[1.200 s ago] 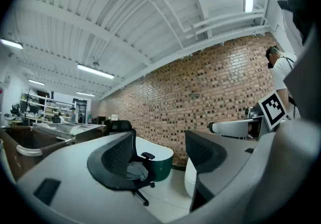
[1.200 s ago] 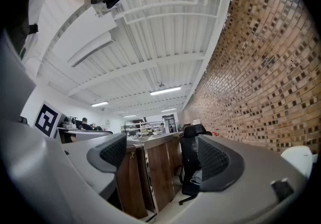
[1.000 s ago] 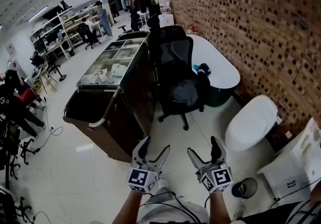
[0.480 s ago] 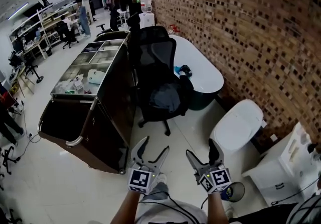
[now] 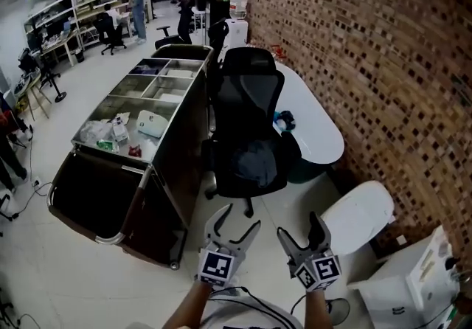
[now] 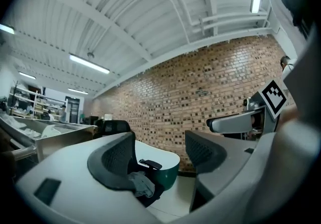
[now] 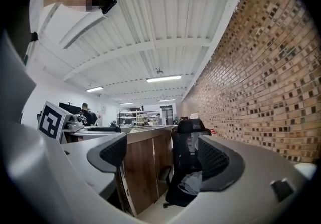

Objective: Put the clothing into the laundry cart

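The step in hand looks like the approach. The grey clothing [image 5: 254, 164] lies crumpled on the seat of the office chair [image 5: 247, 95]. The left gripper [image 5: 237, 218] and right gripper [image 5: 299, 228] hang short of the chair, both released and empty. The next move calls for reaching the seat, grasping the cloth, then carrying it to the laundry cart [image 5: 166, 195] just beside the chair.

One cart [image 5: 171, 176], one oval table [image 5: 316, 127], one grey garment [image 5: 254, 165].
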The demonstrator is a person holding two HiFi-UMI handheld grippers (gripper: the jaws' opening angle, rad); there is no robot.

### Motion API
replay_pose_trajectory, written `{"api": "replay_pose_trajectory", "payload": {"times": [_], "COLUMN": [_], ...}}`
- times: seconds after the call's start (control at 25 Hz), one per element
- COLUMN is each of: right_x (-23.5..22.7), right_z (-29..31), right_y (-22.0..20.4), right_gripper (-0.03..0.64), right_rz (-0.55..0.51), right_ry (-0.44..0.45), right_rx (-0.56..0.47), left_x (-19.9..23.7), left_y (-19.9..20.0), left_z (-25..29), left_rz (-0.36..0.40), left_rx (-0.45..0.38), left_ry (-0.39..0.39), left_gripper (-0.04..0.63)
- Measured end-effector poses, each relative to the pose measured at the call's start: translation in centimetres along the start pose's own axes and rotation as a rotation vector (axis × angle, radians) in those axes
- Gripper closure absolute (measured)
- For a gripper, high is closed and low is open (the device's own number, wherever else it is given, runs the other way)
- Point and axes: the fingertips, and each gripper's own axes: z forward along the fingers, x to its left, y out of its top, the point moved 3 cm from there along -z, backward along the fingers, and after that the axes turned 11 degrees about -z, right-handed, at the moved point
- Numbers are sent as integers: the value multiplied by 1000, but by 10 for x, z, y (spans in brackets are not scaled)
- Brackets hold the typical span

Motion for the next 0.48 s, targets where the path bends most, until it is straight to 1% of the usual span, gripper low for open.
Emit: {"api": "replay_pose_trajectory", "payload": {"times": [0.04,0.08,0.2,0.32,0.48], "right_x": [1,3,8,6,-9], "right_z": [14,27,57,80,104], "right_y": [1,1,-2,-14,-18], "right_gripper": [163,163,163,163,163], "right_rz": [0,1,7,-1,8], "right_ry": [13,28,64,75,71], "right_rx": [-4,-8,-15,14,28], "left_x": [12,22,51,76,92], "left_y": [-4,-7,-10,-19,-9], "left_z": [4,8,20,36,51], "left_rz": [12,6,-41,-34,-111], "left_rx": [2,2,2,12,2], "left_ry": [0,7,43,51,85], "left_gripper": [270,270,270,270,270]}}
